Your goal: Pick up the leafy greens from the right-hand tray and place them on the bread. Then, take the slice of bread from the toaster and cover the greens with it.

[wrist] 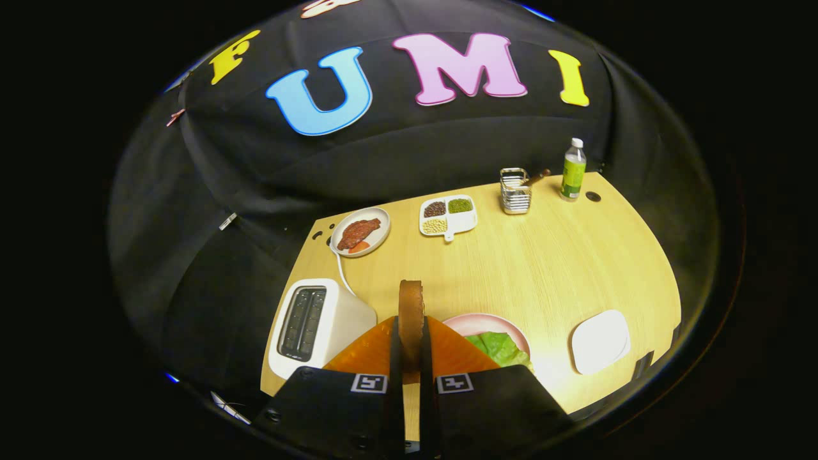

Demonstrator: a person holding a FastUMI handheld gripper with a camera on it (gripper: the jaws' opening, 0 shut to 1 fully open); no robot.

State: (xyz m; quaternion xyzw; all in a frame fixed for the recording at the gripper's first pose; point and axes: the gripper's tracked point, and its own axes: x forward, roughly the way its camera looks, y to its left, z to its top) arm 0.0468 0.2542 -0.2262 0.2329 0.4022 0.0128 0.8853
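We see the gripper (410,358) closed on a slice of bread (411,319), both fingers pressing its flat faces so that it stands on edge between them, its brown crust toward us and rising above the fingertips. It is held up over the near part of the wooden table (543,262).

Just to the right of the fingers, partly hidden behind them, sits a pink plate (476,321) with the leafy greens (501,348) lying on it; we cannot tell whether another slice lies under the greens. To the left of the fingers stands the white toaster (316,326), its two slots open upward and dark inside; its white cord (340,271) runs away toward the far left. Toaster and plate flank the held bread closely on either side.

Further right, near the table's near edge, lies a white square tray (599,342), well apart from the pink plate. At the far side of the table, from left to right, we find a round plate with a piece of red meat (360,232), a white divided dish (448,216) with dark, green and pale grains in three of its compartments, a wire holder (515,190) with a wooden-handled utensil leaning out of it, and a plastic bottle (573,170) of green drink with a white cap. The wide middle stretch of table separates these from the gripper.
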